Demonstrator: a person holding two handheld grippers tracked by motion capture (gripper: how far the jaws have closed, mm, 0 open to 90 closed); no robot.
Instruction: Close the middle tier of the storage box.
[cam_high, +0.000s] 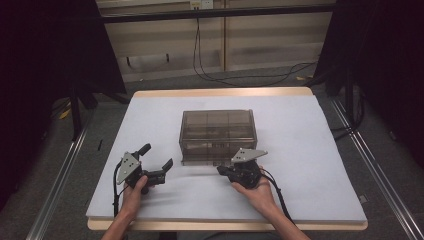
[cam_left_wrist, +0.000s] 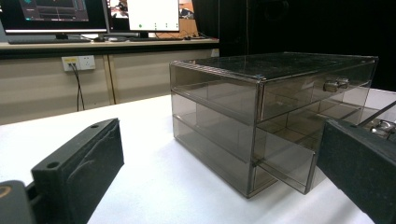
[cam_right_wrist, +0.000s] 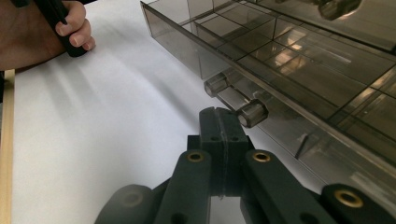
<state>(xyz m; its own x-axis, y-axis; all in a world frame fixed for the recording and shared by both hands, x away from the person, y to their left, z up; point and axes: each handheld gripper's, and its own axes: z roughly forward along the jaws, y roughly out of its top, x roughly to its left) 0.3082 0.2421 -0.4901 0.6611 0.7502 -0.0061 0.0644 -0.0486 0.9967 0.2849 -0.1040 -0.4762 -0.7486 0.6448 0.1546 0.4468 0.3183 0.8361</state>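
Clearly the right gripper (cam_right_wrist: 224, 122), its fingers closed on nothing beside the handle (cam_right_wrist: 236, 100) of the bottom drawer (cam_high: 215, 156), partly out of the drawer box (cam_high: 218, 131) mid-counter (cam_high: 300, 200), should hook it and pull straight while the open left gripper (cam_high: 159, 161) waits.

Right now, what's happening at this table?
A person works a smoky clear drawer box on a white-covered table with two hand-held grippers. The right gripper has its jaws shut, their tip right at the bottom drawer's handle, gripping nothing. That bottom drawer stands pulled out a little; the upper one looks closed. The left gripper sits off to the box's left with jaws open and empty.
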